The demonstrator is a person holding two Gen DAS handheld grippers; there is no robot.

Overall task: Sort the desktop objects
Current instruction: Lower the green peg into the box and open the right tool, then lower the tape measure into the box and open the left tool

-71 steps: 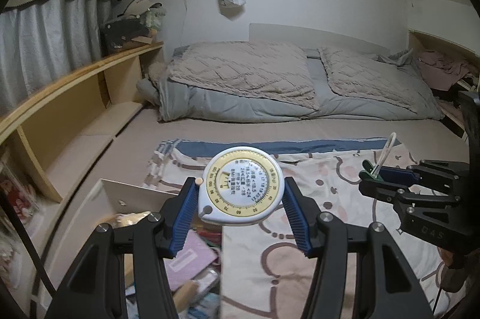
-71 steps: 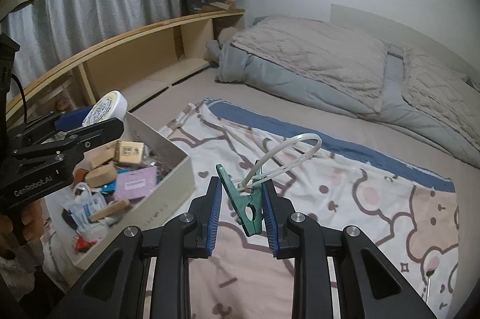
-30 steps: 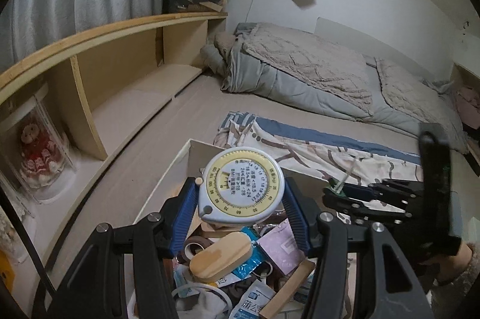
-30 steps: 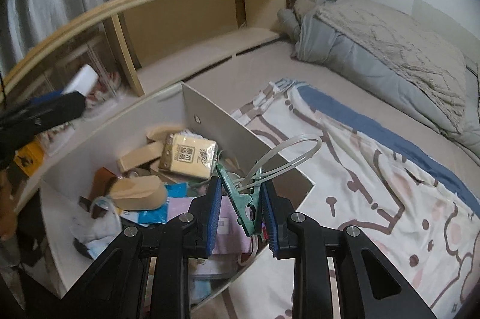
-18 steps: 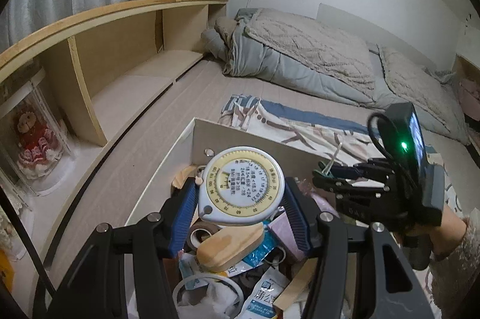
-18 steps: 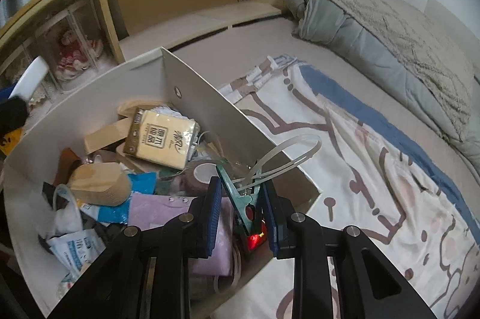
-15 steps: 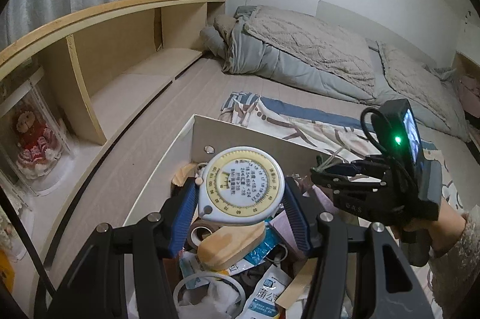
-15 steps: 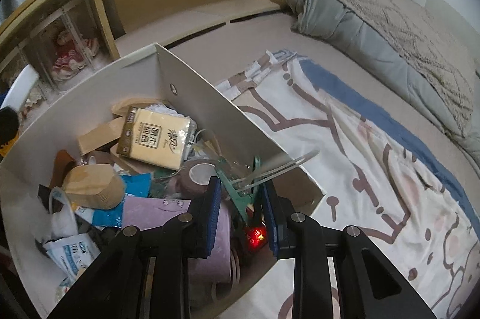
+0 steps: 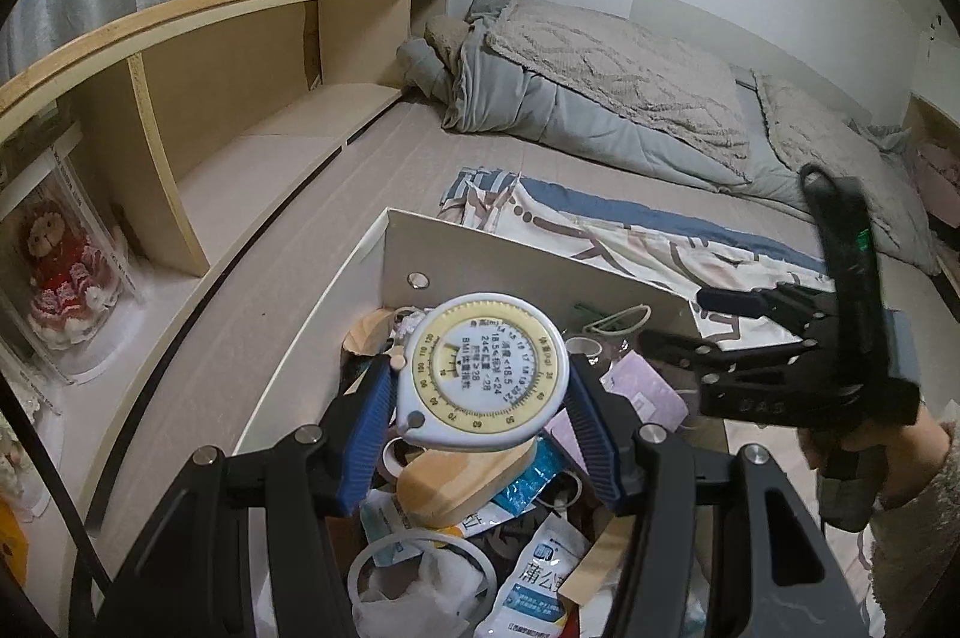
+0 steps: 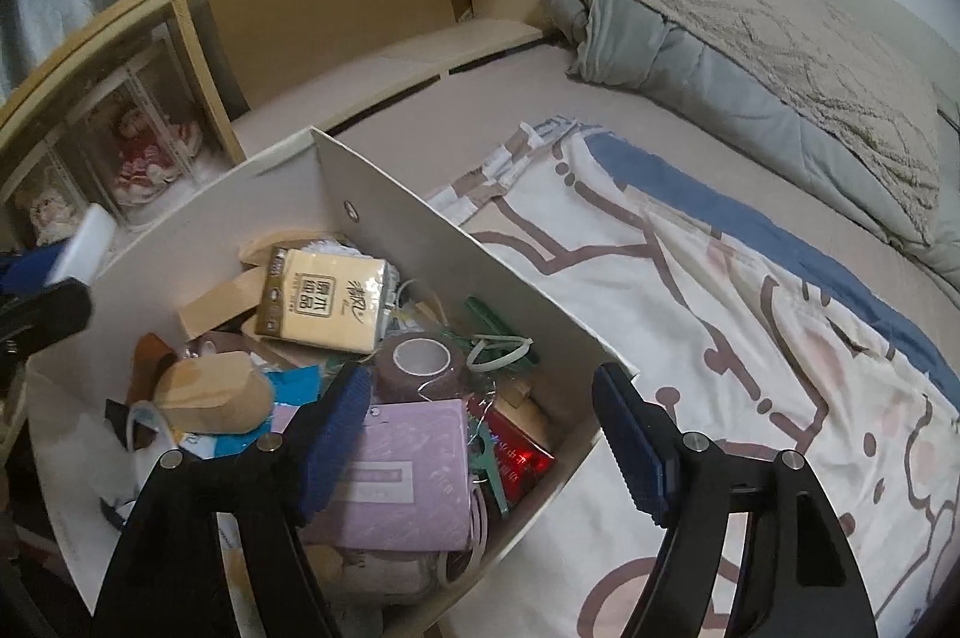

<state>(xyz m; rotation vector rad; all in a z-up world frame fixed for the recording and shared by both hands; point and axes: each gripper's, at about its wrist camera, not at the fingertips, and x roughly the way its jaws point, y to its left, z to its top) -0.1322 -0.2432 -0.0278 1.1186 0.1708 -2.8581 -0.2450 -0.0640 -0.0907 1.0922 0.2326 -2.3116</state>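
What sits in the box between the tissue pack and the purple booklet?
In the right wrist view, a brown tape roll lies between the tissue pack and the purple booklet.

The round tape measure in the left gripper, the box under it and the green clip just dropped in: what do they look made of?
Tape measure: probably hard plastic; smooth, glossy white shell, printed yellow dial.
Box: looks like coated board or thin plastic sheet; flat matte off-white walls, a metal snap or rivet.
Green clip: likely moulded plastic, uniform colour, with a pale translucent loop on it, possibly a cable tie.
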